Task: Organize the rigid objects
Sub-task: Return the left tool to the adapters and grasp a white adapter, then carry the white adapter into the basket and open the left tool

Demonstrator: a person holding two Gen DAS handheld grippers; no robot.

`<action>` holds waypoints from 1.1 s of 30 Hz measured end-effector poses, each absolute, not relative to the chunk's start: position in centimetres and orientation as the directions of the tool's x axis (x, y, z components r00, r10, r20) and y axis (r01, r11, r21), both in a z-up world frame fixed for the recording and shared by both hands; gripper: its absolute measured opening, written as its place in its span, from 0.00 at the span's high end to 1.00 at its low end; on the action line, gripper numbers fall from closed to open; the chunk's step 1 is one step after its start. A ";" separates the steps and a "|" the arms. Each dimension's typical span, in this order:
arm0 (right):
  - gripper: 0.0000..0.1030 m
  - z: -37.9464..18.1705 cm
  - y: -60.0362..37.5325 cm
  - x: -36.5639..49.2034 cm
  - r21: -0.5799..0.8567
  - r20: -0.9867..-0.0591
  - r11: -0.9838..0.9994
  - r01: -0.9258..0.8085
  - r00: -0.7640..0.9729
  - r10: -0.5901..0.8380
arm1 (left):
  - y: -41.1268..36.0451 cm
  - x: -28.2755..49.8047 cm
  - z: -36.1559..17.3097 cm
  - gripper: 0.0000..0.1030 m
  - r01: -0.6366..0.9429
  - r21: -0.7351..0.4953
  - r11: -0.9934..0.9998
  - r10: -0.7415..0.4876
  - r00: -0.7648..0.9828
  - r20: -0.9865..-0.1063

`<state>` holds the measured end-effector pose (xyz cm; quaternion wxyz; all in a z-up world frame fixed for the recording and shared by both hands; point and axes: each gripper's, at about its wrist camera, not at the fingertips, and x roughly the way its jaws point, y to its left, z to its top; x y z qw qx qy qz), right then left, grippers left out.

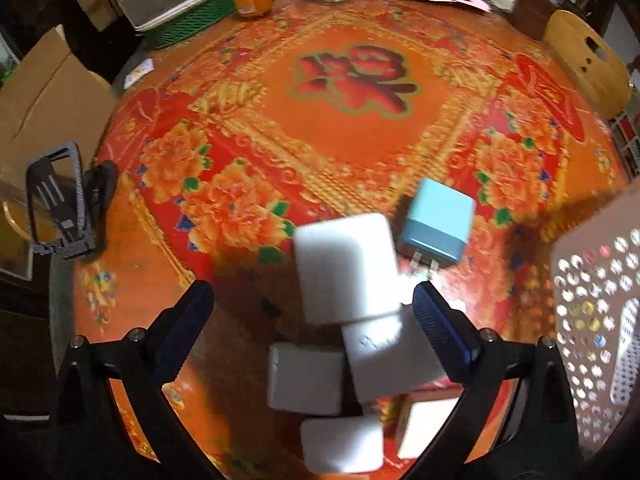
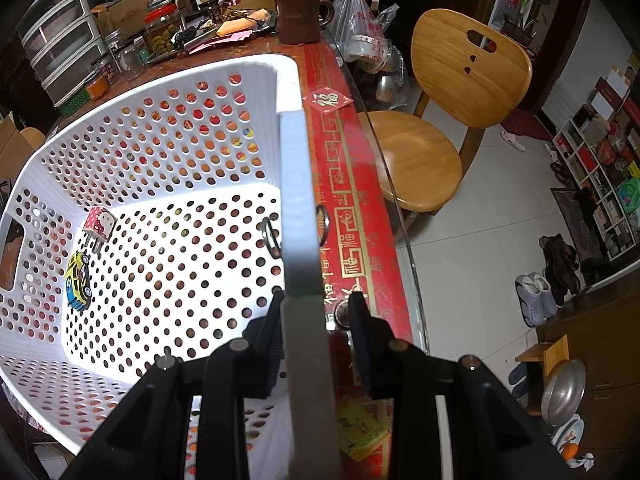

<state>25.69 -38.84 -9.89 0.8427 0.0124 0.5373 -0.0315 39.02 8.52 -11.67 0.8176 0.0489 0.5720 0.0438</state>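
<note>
In the left wrist view, several white plug adapters (image 1: 344, 264) lie piled on the red floral tablecloth (image 1: 320, 148). My left gripper (image 1: 314, 310) hangs open just above them. Its left finger stands well clear of the pile and its right finger (image 1: 440, 320) is beside one block. A light blue adapter (image 1: 438, 224) with metal prongs rests just beyond the pile. The white perforated basket (image 1: 600, 320) stands at the right. In the right wrist view, my right gripper (image 2: 318, 320) is shut on the basket's near rim (image 2: 298, 200). Inside lie a pink patterned adapter (image 2: 100, 224) and a yellow toy car (image 2: 78, 280).
A black folding stand (image 1: 60, 208) sits at the table's left edge by a cardboard box (image 1: 44, 92). Jars, a green basket (image 1: 188, 20) and a brown mug (image 2: 300, 16) crowd the far side. A wooden chair (image 2: 468, 68) stands past the glass table edge. A metal ring (image 2: 272, 236) lies in the basket.
</note>
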 end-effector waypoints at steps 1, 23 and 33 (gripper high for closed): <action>0.72 -9.9 -38.8 25.7 -0.013 -0.906 0.998 0.066 0.420 -0.040 | 8.8 39.3 -11.8 0.04 -0.035 0.144 0.989 0.147 0.342 -0.928; 0.71 -9.9 -38.5 25.9 -0.021 -0.907 0.998 0.062 0.418 -0.046 | 8.0 40.4 -13.7 0.49 -0.048 0.101 0.994 0.111 0.350 -0.930; 0.72 -10.0 -38.3 25.9 -0.022 -0.907 0.998 0.064 0.418 -0.047 | 7.6 37.3 -6.1 0.49 -0.027 0.065 0.997 0.070 0.465 -0.883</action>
